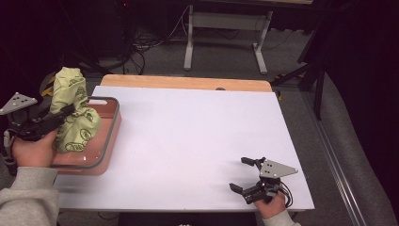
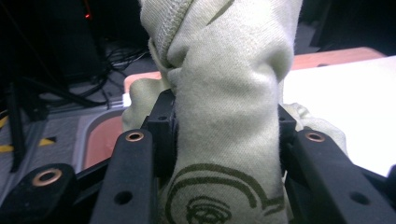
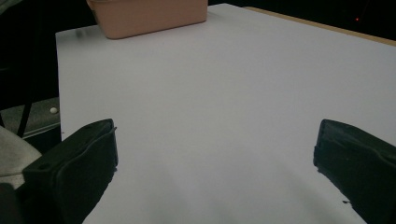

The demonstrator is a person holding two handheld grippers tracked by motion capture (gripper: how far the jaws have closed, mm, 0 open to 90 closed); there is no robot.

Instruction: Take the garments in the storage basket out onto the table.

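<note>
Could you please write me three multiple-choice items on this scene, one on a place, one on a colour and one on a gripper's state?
1. Where is the cloth? A over the pink bin; B at the table's middle; C on the floor.
2. What colour is the cloth? A red; B pale green; C black.
3. How is the right gripper? A shut on a cup; B shut on nothing; C open.

Answers: 1 A, the left gripper holds it above the bin. 2 B, pale green with dark print. 3 C, its jaws stand wide apart over bare table.
</note>
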